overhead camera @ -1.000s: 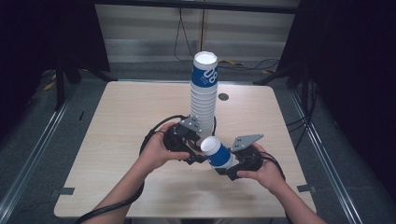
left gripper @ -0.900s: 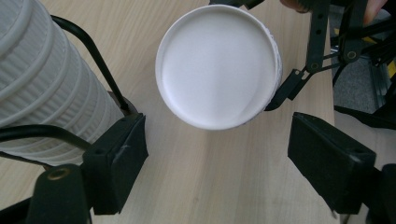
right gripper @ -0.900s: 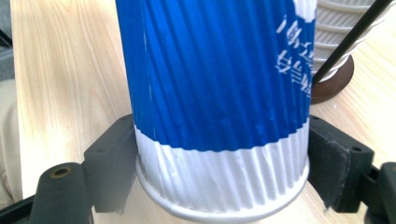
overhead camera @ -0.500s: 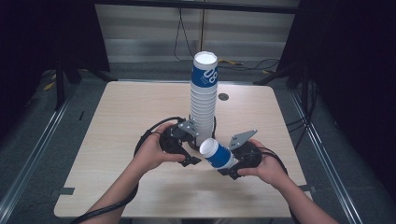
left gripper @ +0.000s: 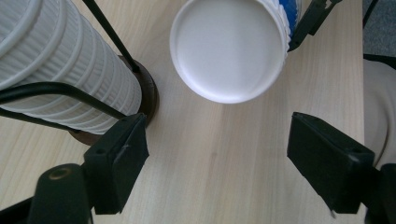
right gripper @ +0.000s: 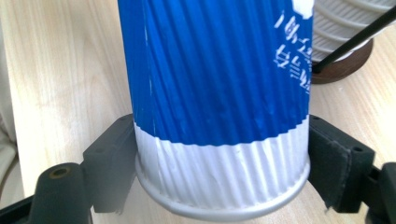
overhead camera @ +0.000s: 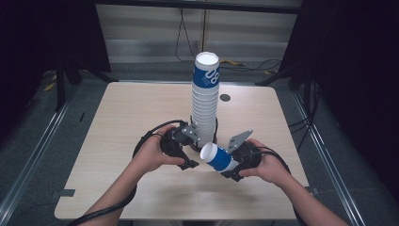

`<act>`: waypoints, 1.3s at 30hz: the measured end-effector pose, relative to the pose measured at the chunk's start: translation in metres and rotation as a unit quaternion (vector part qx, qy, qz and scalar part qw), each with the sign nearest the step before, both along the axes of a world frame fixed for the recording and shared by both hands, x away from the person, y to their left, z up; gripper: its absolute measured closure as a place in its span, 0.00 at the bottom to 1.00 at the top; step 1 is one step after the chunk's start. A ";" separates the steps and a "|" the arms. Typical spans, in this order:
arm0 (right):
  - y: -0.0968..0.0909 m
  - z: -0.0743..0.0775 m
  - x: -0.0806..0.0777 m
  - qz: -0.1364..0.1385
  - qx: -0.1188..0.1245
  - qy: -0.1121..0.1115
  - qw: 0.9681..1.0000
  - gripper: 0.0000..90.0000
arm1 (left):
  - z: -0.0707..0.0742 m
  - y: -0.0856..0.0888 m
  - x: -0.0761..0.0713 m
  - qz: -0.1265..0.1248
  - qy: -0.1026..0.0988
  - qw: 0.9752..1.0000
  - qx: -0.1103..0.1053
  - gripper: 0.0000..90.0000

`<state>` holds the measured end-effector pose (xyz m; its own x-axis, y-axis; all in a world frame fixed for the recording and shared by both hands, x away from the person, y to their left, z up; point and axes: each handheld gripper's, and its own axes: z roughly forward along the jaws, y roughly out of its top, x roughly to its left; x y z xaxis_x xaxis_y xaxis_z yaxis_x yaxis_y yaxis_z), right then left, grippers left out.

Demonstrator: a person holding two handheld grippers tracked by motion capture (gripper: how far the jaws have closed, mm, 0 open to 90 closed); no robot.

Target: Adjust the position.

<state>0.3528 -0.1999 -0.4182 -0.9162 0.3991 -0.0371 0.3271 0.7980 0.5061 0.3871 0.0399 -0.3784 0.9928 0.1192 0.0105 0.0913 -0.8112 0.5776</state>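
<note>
A tall stack of upturned ribbed paper cups (overhead camera: 205, 99) stands on a brown disc (left gripper: 148, 95) mid-table, with a blue-and-white cup on top. My right gripper (overhead camera: 231, 165) is shut on a single blue-and-white cup (overhead camera: 217, 157), held tilted. Its jaws clamp the white band near the rim (right gripper: 219, 186). The cup's white base (left gripper: 229, 46) faces my left gripper (overhead camera: 190, 155), a short way ahead of it. The left gripper is open; its jaws have just closed a little, with nothing between them. The stack (left gripper: 60, 70) rises just beside its left jaw.
Black cables (overhead camera: 150, 136) loop from both grippers across the wooden table (overhead camera: 117, 117). A small dark hole (overhead camera: 225, 98) lies right of the stack. A hand (left gripper: 376, 112) shows at the edge of the left gripper view. Dark floor and rails surround the table.
The right gripper and its cup have shifted slightly toward the table's near edge. The left hand has stayed in place.
</note>
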 end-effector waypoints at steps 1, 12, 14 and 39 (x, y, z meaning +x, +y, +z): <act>0.000 0.000 0.000 0.004 -0.004 0.000 1.000 0.21 | 0.000 -0.001 0.000 0.000 0.000 1.000 0.001 0.22; 0.005 0.006 0.000 0.019 -0.035 0.002 0.999 0.22 | -0.001 -0.004 0.000 -0.002 0.004 1.000 0.011 0.23; 0.008 0.006 0.000 0.027 -0.042 0.002 0.999 0.22 | 0.000 -0.005 0.000 -0.004 0.008 1.000 0.011 0.23; 0.022 0.007 -0.002 0.059 -0.082 -0.010 0.995 0.22 | -0.004 -0.022 -0.003 -0.038 0.002 0.997 0.061 0.22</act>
